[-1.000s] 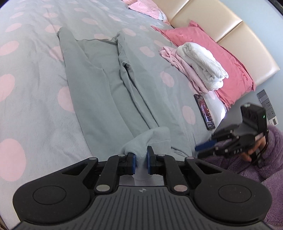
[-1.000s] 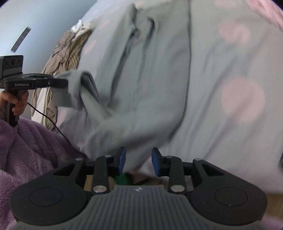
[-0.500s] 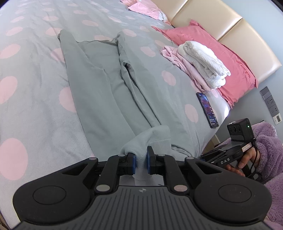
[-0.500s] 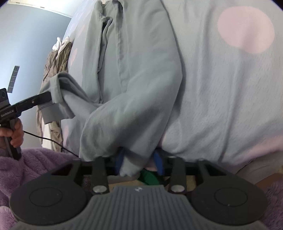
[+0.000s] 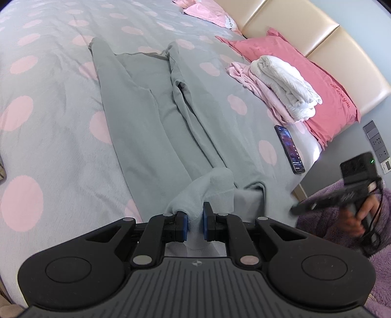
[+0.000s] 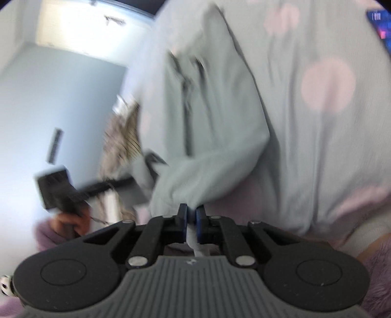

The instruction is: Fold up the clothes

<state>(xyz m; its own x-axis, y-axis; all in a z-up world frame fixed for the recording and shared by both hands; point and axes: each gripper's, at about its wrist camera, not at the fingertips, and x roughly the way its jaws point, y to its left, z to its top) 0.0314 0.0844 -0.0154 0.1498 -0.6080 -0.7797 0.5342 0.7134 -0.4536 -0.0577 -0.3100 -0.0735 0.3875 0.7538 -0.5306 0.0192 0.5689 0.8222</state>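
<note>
Polka-dot bed [image 5: 48, 137]: grey trousers [image 5: 146, 117] lie lengthwise, cuffs at near edge. Your left tool [image 5: 194, 226] clenched on one cuff; your right tool [image 6: 191, 221] clenched on other, view blurred.

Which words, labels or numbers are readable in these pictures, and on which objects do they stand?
"Love you": stitched in script on the dark pink pillow.
Dark print on the light pink pillow: too cut off to read.
White lettering on the right tool: too blurred.
Phone screen: too small.
Right wrist view: nothing readable.
</note>
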